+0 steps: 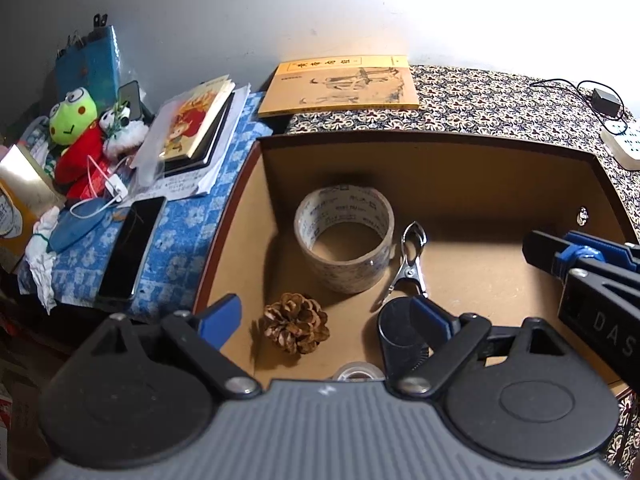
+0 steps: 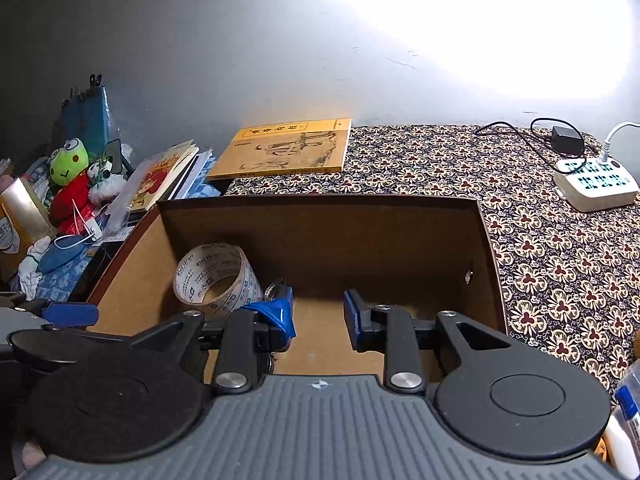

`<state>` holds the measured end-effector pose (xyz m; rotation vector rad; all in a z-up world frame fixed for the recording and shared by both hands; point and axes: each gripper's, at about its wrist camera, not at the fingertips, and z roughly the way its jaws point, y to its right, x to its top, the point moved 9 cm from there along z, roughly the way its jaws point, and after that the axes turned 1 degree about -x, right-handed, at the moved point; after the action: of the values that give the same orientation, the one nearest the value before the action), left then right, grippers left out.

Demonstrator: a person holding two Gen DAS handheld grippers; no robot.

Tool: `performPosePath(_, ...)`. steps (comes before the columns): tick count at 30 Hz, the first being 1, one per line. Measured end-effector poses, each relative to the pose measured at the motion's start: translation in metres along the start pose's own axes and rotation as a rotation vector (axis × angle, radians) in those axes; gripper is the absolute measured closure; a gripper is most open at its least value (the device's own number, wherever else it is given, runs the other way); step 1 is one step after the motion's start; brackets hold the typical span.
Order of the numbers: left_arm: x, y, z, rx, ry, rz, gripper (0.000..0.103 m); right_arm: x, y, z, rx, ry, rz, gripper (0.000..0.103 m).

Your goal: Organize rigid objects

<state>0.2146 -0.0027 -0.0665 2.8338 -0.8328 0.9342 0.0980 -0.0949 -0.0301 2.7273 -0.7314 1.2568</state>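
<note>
**Open box with tape, clip, cone and cup; both grippers empty**

A shallow brown fibreboard box (image 1: pixel 460 168) with smooth, matte walls sat on a tabletop. Inside it stood a wide roll of clear printed tape (image 1: pixel 344 236), hollow side up. Just beside the roll lay a shiny metal spring clip (image 1: pixel 408 264), and nearer the camera a scaly brown pine cone (image 1: pixel 296 322). A dark cylindrical cup (image 1: pixel 400 336) stood at the near edge, and a small clear round thing next to it was mostly hidden.

The table behind and to the right of the box wore a cloth (image 2: pixel 560 272) with a dense floral print in black, cream and maroon. A yellow paperback (image 2: pixel 284 152) lay flat at the back, near a grey plaster wall (image 2: pixel 240 40) washed by bright light. A white power strip (image 2: pixel 596 184) and a black adapter sat at the far right. To the left, a blue checked cloth (image 1: pixel 184 240) carried a black phone (image 1: pixel 132 248), stacked books and a green frog plush (image 1: pixel 74 114).

The left gripper (image 1: pixel 328 316) hung over the box's near edge, jaws spread wide and holding nothing; the cone showed between its blue pads, the right pad in front of the cup. The right gripper (image 2: pixel 318 314) hovered over the box too, jaws parted and empty.
</note>
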Motion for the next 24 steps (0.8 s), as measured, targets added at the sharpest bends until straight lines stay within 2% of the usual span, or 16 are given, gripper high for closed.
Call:
performPosePath(11, -0.006, 0.002, -0.003, -0.018, -0.004, -0.004, 0.012, -0.002, 0.001, -0.005, -0.006, 0.001, 0.006, 0.093)
performPosePath(24, -0.012, -0.001, -0.001, -0.022, -0.021, -0.029, 0.012, -0.010, 0.003, -0.001, -0.013, -0.038, 0.019, 0.093)
